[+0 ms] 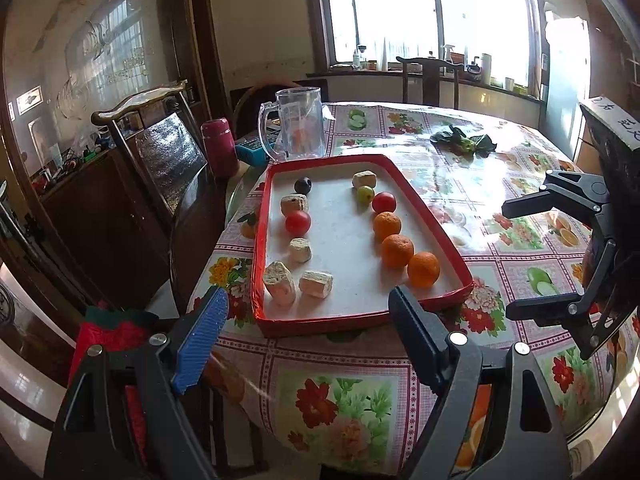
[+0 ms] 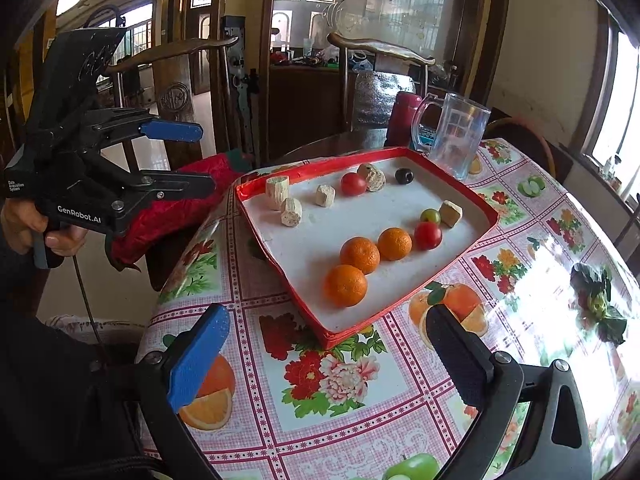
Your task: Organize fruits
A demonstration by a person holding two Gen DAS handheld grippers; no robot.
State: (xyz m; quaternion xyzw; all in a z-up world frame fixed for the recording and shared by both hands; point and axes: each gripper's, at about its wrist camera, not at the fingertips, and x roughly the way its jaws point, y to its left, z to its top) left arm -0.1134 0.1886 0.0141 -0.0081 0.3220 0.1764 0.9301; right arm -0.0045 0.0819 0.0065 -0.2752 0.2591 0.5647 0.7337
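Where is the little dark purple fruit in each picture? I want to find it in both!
Left wrist view: the dark purple fruit sits at the far left of the red tray, near the clear plastic jug.
Right wrist view: the fruit is at the tray's far end, left of the jug.
Shared landmark: the jug.

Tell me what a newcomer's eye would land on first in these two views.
The red-rimmed tray near the table's edge stands out, with three oranges lined along one side and pale cut chunks along the other. Behind it stands a clear empty pitcher. Both grippers hover short of the tray, open and empty.
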